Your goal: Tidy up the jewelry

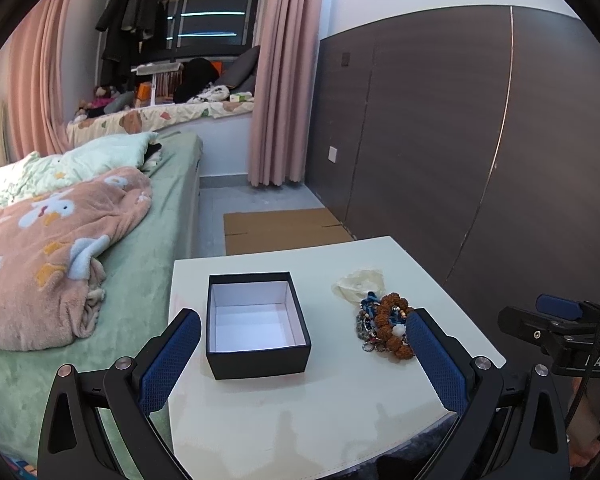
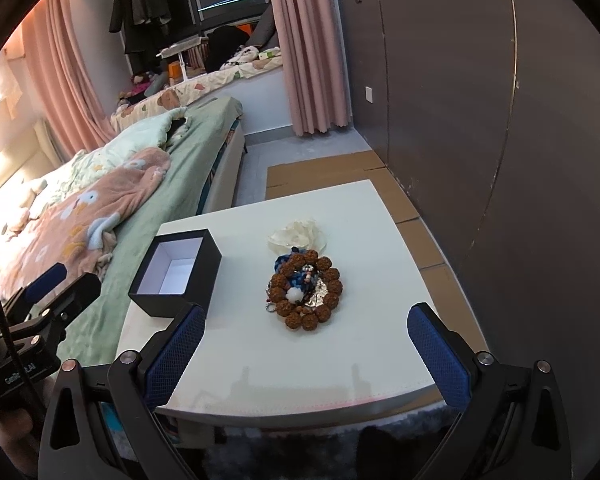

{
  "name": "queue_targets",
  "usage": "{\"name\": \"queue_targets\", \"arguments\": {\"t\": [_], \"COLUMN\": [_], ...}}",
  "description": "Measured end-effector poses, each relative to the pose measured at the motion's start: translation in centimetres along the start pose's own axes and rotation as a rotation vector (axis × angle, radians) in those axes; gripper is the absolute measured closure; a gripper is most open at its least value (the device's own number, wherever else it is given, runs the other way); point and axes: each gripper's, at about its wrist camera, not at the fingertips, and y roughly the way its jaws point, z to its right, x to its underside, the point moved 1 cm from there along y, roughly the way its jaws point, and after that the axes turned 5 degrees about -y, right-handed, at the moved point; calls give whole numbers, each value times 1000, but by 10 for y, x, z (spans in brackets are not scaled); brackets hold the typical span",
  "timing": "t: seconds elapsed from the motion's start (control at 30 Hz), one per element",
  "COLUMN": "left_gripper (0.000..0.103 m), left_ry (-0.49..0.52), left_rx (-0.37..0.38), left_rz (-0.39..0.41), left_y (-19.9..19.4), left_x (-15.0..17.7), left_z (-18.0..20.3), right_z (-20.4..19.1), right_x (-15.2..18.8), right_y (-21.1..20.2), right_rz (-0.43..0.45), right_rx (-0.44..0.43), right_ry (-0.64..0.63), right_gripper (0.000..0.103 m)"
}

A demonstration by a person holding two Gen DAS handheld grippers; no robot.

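Both grippers, left gripper (image 1: 304, 344) and right gripper (image 2: 306, 340), hovered with fingers spread, grasping nothing; bead bracelet (image 2: 306, 290) lay at three o'clock from black box (image 1: 256, 324).

On the one white table (image 2: 380, 344) I count one black box (image 2: 180, 276) with white inside, and one pile of jewelry beside it. In the pile there is one bracelet of brown beads (image 2: 306, 288), one blue piece (image 2: 296, 276), one cream flower-like piece (image 2: 296, 238) and some silver chains, too tangled to count. Two grippers are visible, the left gripper (image 1: 300, 356) and the right gripper (image 2: 306, 348), each with two blue pads
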Motion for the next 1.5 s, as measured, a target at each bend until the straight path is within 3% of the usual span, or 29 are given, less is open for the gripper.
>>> {"name": "queue_targets", "arguments": {"t": [1.1, 1.5], "left_gripper": [1, 1], "left_ry": [-3, -8], "left_rx": [-1, 36], "left_rz": [-5, -11], "left_y": [8, 17], "left_x": [5, -6], "left_z": [5, 8], "right_z": [13, 21], "right_x": [1, -7], "right_y": [-1, 3], "right_rz": [2, 3], "right_rx": [-4, -13], "right_ry": [29, 86], "right_gripper": [0, 0]}}
